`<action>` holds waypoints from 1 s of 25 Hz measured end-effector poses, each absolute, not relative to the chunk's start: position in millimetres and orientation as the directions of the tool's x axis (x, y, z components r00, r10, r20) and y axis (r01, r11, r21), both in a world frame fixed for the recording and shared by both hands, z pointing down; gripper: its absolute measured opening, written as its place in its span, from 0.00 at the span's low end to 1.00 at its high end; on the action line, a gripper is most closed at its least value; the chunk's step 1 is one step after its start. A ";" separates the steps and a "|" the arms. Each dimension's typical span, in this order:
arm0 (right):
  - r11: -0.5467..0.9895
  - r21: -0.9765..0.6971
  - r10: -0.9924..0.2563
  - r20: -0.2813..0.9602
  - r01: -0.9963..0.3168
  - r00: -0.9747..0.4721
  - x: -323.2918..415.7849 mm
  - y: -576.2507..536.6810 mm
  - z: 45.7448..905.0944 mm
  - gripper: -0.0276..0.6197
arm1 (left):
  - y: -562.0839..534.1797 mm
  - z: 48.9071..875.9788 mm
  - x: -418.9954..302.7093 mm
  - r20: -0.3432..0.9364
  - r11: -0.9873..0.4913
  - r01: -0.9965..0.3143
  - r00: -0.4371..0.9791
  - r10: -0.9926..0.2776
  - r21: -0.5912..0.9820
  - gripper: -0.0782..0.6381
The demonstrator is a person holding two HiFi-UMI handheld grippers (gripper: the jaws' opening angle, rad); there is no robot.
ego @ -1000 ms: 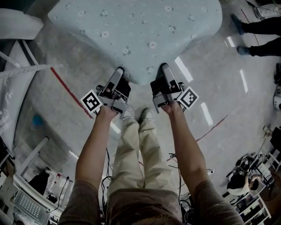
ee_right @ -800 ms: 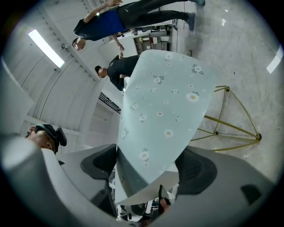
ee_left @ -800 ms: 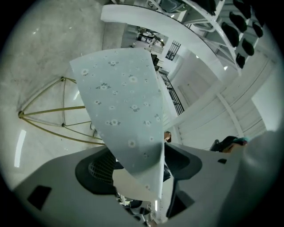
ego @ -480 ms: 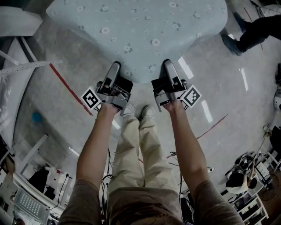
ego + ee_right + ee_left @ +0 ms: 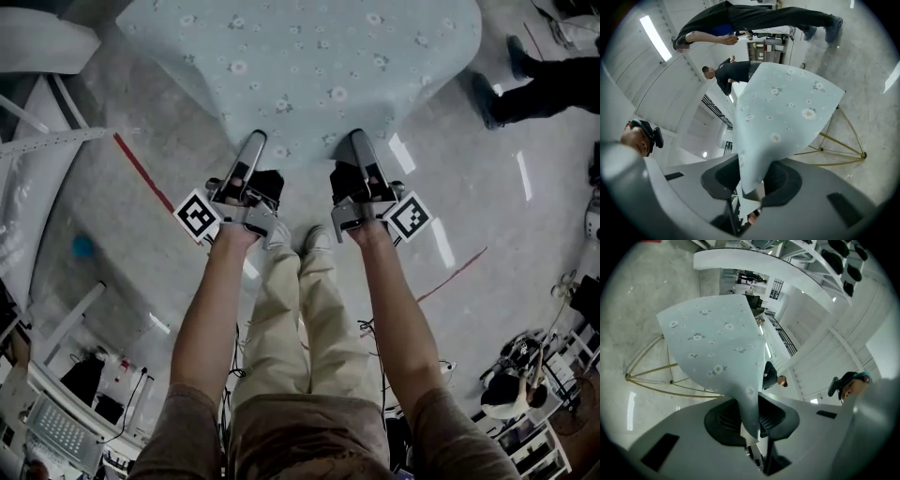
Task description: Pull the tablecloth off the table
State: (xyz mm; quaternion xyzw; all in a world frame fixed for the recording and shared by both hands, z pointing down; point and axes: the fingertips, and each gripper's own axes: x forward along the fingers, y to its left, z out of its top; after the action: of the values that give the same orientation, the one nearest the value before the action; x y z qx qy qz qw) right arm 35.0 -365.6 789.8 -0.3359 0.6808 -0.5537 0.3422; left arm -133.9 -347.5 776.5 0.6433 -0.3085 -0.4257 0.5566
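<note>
A pale blue tablecloth (image 5: 309, 56) printed with small daisies covers the table ahead of me and hangs over its near edge. My left gripper (image 5: 255, 142) is at the hanging hem, left of centre. In the left gripper view the cloth (image 5: 712, 343) runs down between the dark pads (image 5: 723, 420) of that gripper (image 5: 749, 414), whose jaws are closing and pinch it. My right gripper (image 5: 354, 141) is at the hem to the right. Its jaws are closing too, and the cloth (image 5: 783, 112) is nipped between the pads (image 5: 780, 180) of this gripper (image 5: 752, 182).
Thin yellow table legs (image 5: 647, 376) show under the cloth. A bystander's legs (image 5: 544, 84) are at the far right. White furniture (image 5: 37, 47) stands at the left, beside a red floor line (image 5: 141, 173). Equipment (image 5: 525, 375) clutters the lower right.
Both grippers have slid forward onto the cloth's hanging edge and their jaws have come together on it. The bystander's feet at the upper right have shifted.
</note>
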 end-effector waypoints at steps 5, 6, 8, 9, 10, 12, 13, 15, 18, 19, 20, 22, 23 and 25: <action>0.163 -0.964 -0.822 -0.014 -0.212 -0.569 35.6 -353.6 769.4 0.08 | -338.4 763.0 -134.7 -0.087 -0.145 -0.080 0.498 -0.863 0.986 0.15; 0.164 -0.960 -0.816 -0.002 -0.229 -0.577 35.2 -351.5 764.6 0.07 | -336.4 759.0 -134.8 -0.070 -0.139 -0.098 0.508 -0.859 0.985 0.15; 0.168 -0.954 -0.807 0.012 -0.248 -0.591 34.7 -349.4 754.5 0.06 | -334.3 748.4 -134.7 -0.049 -0.133 -0.125 0.522 -0.852 0.983 0.14; 0.167 -0.953 -0.805 0.016 -0.252 -0.593 34.4 -349.2 749.5 0.05 | -334.0 742.3 -134.6 -0.042 -0.132 -0.135 0.526 -0.850 0.982 0.14; 0.161 -0.954 -0.806 0.022 -0.254 -0.592 34.1 -348.5 745.0 0.05 | -333.6 736.3 -134.7 -0.037 -0.130 -0.141 0.527 -0.849 0.981 0.14; 0.144 -0.955 -0.809 0.038 -0.261 -0.586 33.6 -344.6 736.2 0.05 | -329.8 724.4 -135.3 -0.022 -0.118 -0.150 0.523 -0.852 0.982 0.14; 0.136 -0.954 -0.811 0.047 -0.266 -0.584 33.1 -342.2 730.8 0.05 | -327.3 717.9 -135.8 -0.014 -0.112 -0.157 0.520 -0.854 0.981 0.14; 0.137 -0.949 -0.813 0.055 -0.283 -0.580 32.4 -341.7 715.3 0.05 | -326.9 702.7 -136.3 -0.004 -0.114 -0.181 0.518 -0.855 0.977 0.14; 0.181 -0.928 -0.814 0.045 -0.326 -0.578 36.2 -351.7 681.3 0.06 | -335.8 673.4 -132.0 -0.005 -0.134 -0.212 0.518 -0.855 0.968 0.14; 0.191 -0.921 -0.815 0.044 -0.340 -0.578 39.3 -353.4 669.0 0.06 | -337.2 662.1 -129.0 -0.005 -0.138 -0.220 0.514 -0.858 0.966 0.14; 0.201 -0.914 -0.815 0.042 -0.351 -0.577 42.8 -354.9 656.7 0.06 | -338.5 650.4 -126.0 -0.006 -0.142 -0.230 0.509 -0.861 0.963 0.14; 0.226 -0.902 -0.818 0.029 -0.367 -0.575 48.3 -360.0 632.4 0.07 | -343.2 626.8 -120.9 -0.013 -0.158 -0.249 0.498 -0.867 0.955 0.14; 0.241 -0.896 -0.819 0.019 -0.373 -0.573 49.6 -362.9 620.2 0.07 | -345.8 615.2 -119.3 -0.019 -0.167 -0.258 0.494 -0.869 0.952 0.14; 0.269 -0.883 -0.822 -0.002 -0.385 -0.570 51.3 -366.7 595.9 0.07 | -348.6 593.7 -116.5 -0.024 -0.180 -0.274 0.490 -0.871 0.945 0.14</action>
State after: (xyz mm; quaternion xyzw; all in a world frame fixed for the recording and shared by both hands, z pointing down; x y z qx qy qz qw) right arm 51.3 -366.7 595.9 -0.3973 0.7597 -0.4557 0.2395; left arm -116.5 -348.6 593.7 0.7066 -0.4053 -0.3011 0.4958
